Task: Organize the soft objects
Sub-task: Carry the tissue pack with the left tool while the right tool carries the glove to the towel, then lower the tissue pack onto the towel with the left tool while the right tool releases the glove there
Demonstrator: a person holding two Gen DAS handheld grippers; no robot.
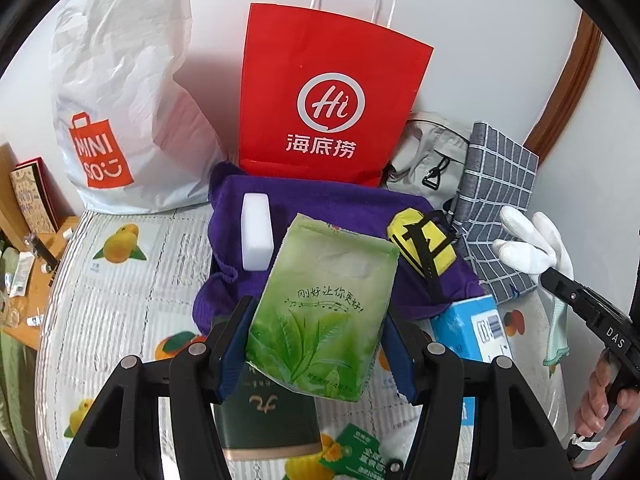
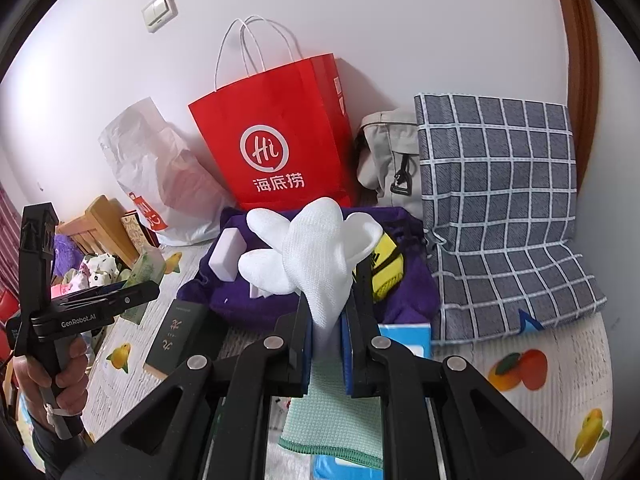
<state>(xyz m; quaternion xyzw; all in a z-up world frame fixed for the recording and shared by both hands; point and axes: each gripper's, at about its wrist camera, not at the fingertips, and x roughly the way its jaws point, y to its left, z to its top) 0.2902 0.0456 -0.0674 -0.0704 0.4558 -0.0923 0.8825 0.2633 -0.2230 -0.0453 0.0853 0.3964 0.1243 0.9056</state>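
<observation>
Gripping a green tissue pack (image 1: 320, 312), the left gripper (image 1: 318, 344) hangs above the purple towel (image 1: 320, 204); right gripper (image 2: 326, 320) clamps a white glove (image 2: 316, 248)

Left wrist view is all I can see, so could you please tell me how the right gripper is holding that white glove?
Observer: The right gripper is shut on the white glove near its cuff, and the glove's fingers splay upward past the tips.
Operator: Thank you. Is anything else caught there?
Observer: A mint-green cloth hangs directly beneath the same jaws. I cannot tell whether it is pinched too.
Operator: Are there more soft things off to the left?
Observer: Yes, a heap of plush toys lies beyond the bed's left edge.
</observation>
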